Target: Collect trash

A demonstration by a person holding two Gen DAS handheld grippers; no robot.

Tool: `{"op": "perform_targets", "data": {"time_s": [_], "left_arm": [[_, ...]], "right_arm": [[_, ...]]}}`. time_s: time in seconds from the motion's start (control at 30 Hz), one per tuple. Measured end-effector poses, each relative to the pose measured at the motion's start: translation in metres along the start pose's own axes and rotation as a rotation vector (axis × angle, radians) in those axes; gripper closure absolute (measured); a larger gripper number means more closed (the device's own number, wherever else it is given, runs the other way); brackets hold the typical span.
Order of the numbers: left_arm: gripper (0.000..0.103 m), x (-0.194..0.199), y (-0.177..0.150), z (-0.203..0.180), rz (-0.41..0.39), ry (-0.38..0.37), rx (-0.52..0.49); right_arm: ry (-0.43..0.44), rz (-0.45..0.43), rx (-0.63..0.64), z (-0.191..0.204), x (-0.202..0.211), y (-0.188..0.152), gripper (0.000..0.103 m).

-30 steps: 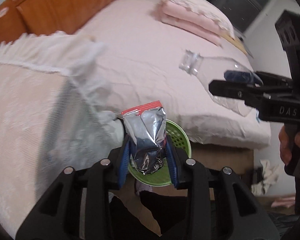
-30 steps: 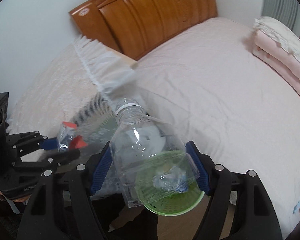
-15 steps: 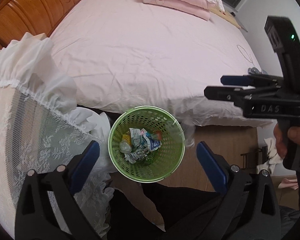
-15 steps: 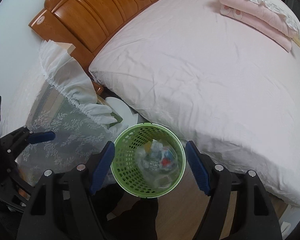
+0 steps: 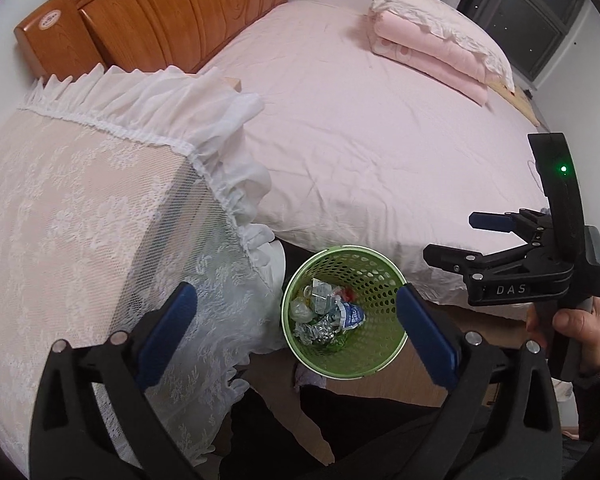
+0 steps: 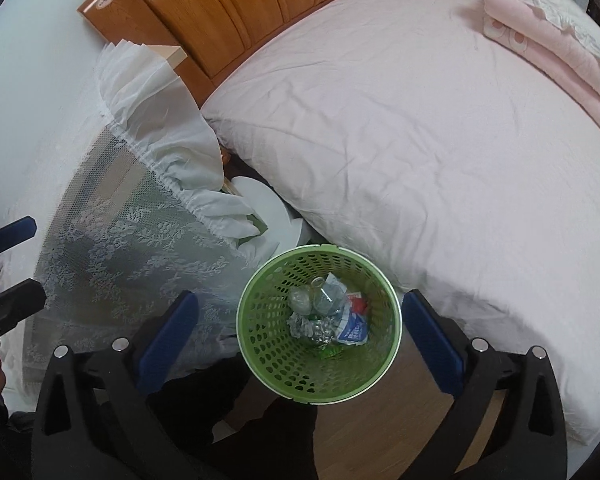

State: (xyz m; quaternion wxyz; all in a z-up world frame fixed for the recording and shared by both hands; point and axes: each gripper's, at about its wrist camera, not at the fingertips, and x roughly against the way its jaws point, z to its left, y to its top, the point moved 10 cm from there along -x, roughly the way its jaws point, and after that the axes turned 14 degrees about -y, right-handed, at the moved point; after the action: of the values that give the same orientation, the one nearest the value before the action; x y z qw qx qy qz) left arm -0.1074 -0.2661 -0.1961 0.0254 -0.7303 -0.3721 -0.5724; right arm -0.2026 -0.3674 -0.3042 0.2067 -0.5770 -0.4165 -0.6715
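While crinkled foil (image 5: 316,326) lies in the perforated green basket (image 5: 374,276), each gripper (image 5: 296,330) (image 6: 300,330) has just spread, empty.

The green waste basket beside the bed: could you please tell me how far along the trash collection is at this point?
Done: the green basket holds a clear bottle, a crumpled foil packet and other wrappers. In hand: nothing; the left gripper and right gripper have just been opening, jaws wide and empty above the basket. Left: no loose trash shows on the bed or lace-covered table; the floor is mostly hidden.
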Motion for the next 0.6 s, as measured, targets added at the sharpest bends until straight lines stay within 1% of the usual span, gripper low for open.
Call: {"op": "perform_targets", "data": {"time_s": [0.13,0.23,0.33,0.4,0.43,0.5,0.53,0.6], "left_arm": [[0.008,0.016,0.005,0.014,-0.042,0.044,0.037],[0.008,0.041,0.011,0.03,-0.11,0.114,0.075],[0.008,0.093,0.021,0.054,-0.225,0.232,0.122],[0.008,0.141,0.029,0.073,-0.321,0.336,0.152],[0.008,0.167,0.032,0.083,-0.37,0.395,0.166],[0.008,0.218,0.034,0.102,-0.457,0.498,0.202],[0.008,0.245,0.035,0.11,-0.496,0.543,0.22],[0.008,0.293,0.033,0.125,-0.564,0.635,0.262]], "right_arm": [[-0.018,0.011,0.015,0.01,0.003,0.009,0.002],[-0.036,-0.011,0.038,0.023,0.014,0.023,0.002],[-0.031,-0.105,0.11,0.05,0.046,0.05,0.002],[-0.01,-0.206,0.169,0.083,0.082,0.076,0.002],[-0.004,-0.225,0.185,0.092,0.091,0.081,0.002],[0.065,-0.332,0.249,0.131,0.133,0.103,0.002],[0.085,-0.375,0.272,0.145,0.15,0.111,0.002],[0.12,-0.483,0.327,0.18,0.195,0.129,0.002]]}}
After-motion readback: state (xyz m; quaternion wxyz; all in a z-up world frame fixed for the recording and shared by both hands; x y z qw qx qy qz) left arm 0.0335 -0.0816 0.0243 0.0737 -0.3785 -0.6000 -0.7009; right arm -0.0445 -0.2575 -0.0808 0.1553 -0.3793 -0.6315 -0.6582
